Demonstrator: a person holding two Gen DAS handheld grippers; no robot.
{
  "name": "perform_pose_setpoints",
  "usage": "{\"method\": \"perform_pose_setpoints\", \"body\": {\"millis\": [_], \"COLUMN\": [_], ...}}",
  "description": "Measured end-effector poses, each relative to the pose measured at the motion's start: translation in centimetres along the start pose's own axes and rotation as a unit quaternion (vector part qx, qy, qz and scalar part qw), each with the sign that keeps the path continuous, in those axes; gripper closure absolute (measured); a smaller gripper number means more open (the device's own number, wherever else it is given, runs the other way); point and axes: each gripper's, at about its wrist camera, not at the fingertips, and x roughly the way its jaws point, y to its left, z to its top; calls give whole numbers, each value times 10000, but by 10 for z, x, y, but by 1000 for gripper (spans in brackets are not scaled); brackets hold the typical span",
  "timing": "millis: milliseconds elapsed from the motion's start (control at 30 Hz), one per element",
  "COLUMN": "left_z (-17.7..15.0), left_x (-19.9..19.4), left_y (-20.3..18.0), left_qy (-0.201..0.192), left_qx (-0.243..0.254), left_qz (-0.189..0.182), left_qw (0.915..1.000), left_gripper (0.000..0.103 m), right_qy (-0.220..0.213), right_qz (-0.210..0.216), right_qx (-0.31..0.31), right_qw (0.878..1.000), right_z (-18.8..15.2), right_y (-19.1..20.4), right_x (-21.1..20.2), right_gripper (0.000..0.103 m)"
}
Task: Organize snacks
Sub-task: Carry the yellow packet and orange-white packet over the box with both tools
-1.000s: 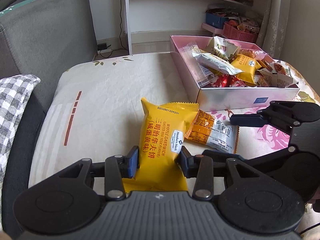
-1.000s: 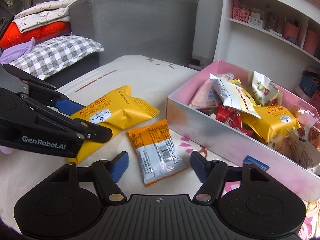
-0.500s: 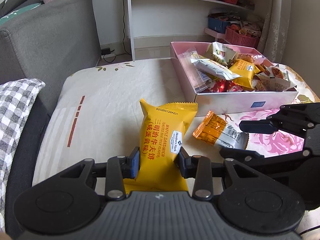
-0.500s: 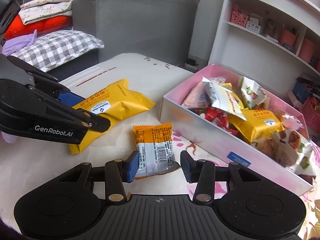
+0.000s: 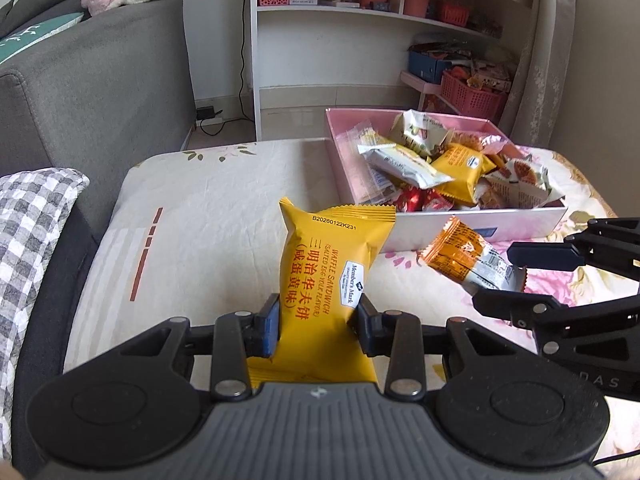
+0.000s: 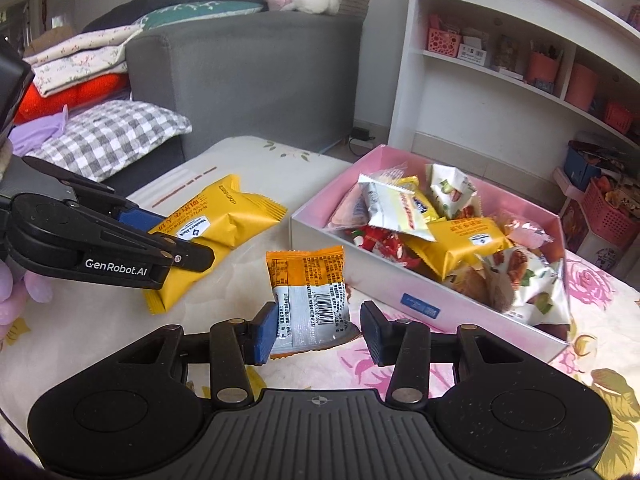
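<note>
My left gripper (image 5: 316, 326) is shut on a yellow waffle sandwich packet (image 5: 326, 280) and holds it up off the table; the packet also shows in the right wrist view (image 6: 212, 232). My right gripper (image 6: 316, 330) is shut on an orange and silver snack packet (image 6: 310, 296), lifted and tilted; the packet shows in the left wrist view (image 5: 468, 260). The pink snack box (image 5: 472, 222) stands just beyond both, holding several packets; it also shows in the right wrist view (image 6: 416, 304).
The table has a cream and pink floral cloth (image 5: 208, 216). A grey sofa (image 5: 92, 88) with a checked cushion (image 5: 32, 236) is on the left. A white shelf unit (image 5: 360, 40) and red baskets (image 5: 472, 96) stand behind the box.
My right gripper closed on the orange and silver packet and lifted it. My left gripper raised the yellow packet. Both moved up and back from the table.
</note>
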Motion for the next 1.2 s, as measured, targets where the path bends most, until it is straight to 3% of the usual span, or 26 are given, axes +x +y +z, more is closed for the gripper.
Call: {"method": "perform_pose_setpoints", "body": {"millis": [233, 500, 733, 1033, 1200], "left_z": [10, 20, 40, 76, 86], "left_x": [-6, -8, 3, 39, 55], "left_y": [-7, -30, -54, -79, -91], "left_qy": [-167, -434, -565, -476, -533], "left_qx": [-97, 225, 758, 538, 488], "left_qz": [-87, 0, 123, -40, -90], "left_qw": [9998, 9988, 9954, 9974, 9973], "left_gripper": [69, 69, 69, 69, 68], "right_qy": [-199, -377, -346, -513, -661], "right_qz": [-192, -383, -236, 60, 30], "right_qx": [453, 1299, 2317, 3160, 3272], "right_qw": [9986, 9901, 9719, 9473, 9426], "right_z": [7, 14, 9, 6, 9], "right_y": [-27, -70, -113, -149, -156], "right_x": [-13, -11, 2, 9, 9], "right_gripper": [59, 59, 59, 59, 58]}}
